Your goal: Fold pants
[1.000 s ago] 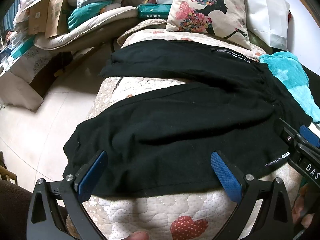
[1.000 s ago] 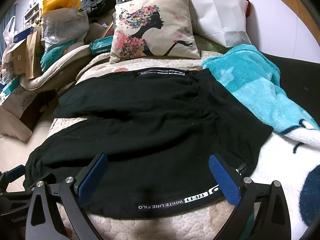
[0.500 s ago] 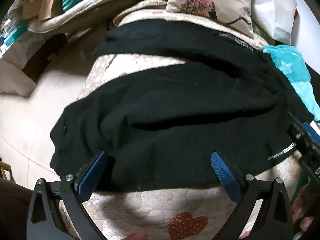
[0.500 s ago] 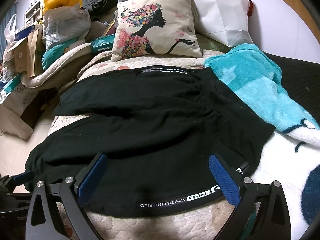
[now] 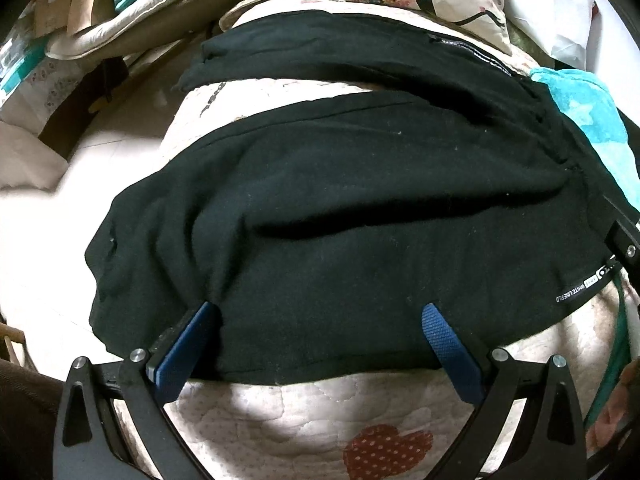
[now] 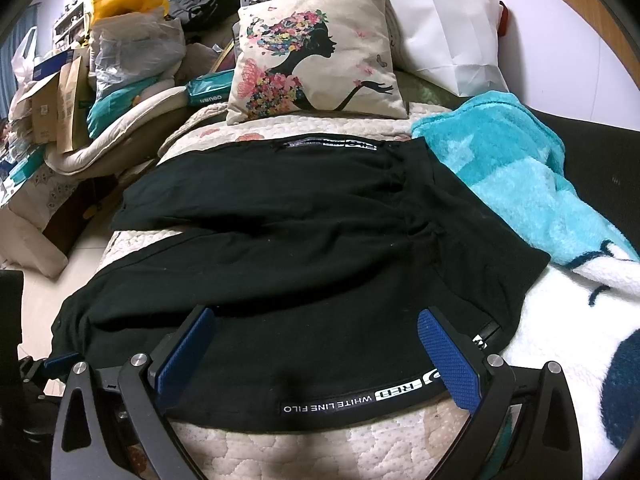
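Left wrist view: left gripper (image 5: 320,344) spread wide at near hem of black fabric pants (image 5: 340,216), flat on cream quilted bedcover (image 5: 304,420).
Right wrist view: right gripper (image 6: 316,344) agape over waistband; turquoise fleece blanket (image 6: 520,184) right, floral cushion (image 6: 316,56) far.

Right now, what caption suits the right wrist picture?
Open right gripper poised over black pants spread on a quilted bed.
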